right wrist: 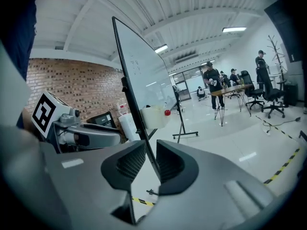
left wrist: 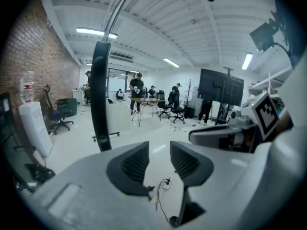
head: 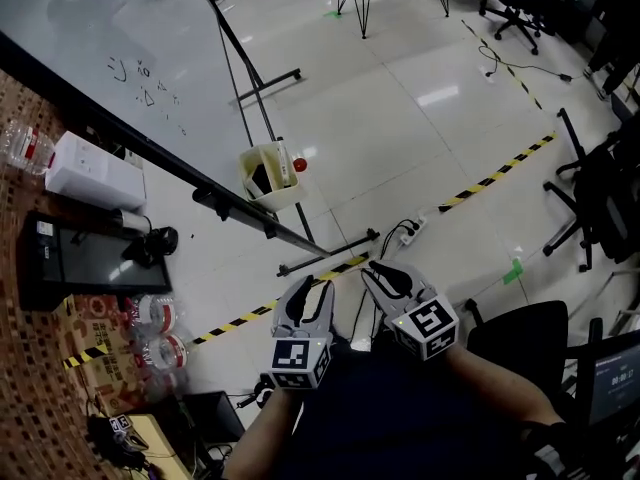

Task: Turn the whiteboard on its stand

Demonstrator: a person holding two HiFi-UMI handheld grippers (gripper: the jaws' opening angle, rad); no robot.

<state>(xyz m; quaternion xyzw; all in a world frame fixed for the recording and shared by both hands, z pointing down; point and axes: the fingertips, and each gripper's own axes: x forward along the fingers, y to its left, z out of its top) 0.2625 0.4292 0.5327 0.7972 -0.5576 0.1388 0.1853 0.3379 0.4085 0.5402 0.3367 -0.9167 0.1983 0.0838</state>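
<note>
Whiteboard: The large white-faced whiteboard in a dark frame [head: 100, 58] tilts across the upper left of the head view. Its long axis runs diagonally down to a low corner just ahead of the grippers.
Stand: The black tubular metal stand [head: 262, 88] carries it, with one foot on the pale floor near that corner.
Bearing: The board lies ahead and to the left of both hands, apart from them. The left hand looks nearer the low corner.
Right gripper: The grey two-jaw right gripper [head: 375, 271] is almost closed and grasps nothing. In its own view the frame edge lines up with the narrow jaw gap but sits beyond it.
Left gripper: The matching left gripper [head: 315, 288] has its jaws narrowly parted and is empty. Only floor and a cable show through.
Hidden: The board's top and far end are cut off and no pivot shows. Whether the dark upright bar in the left gripper view is the board edge-on is unclear.
</note>
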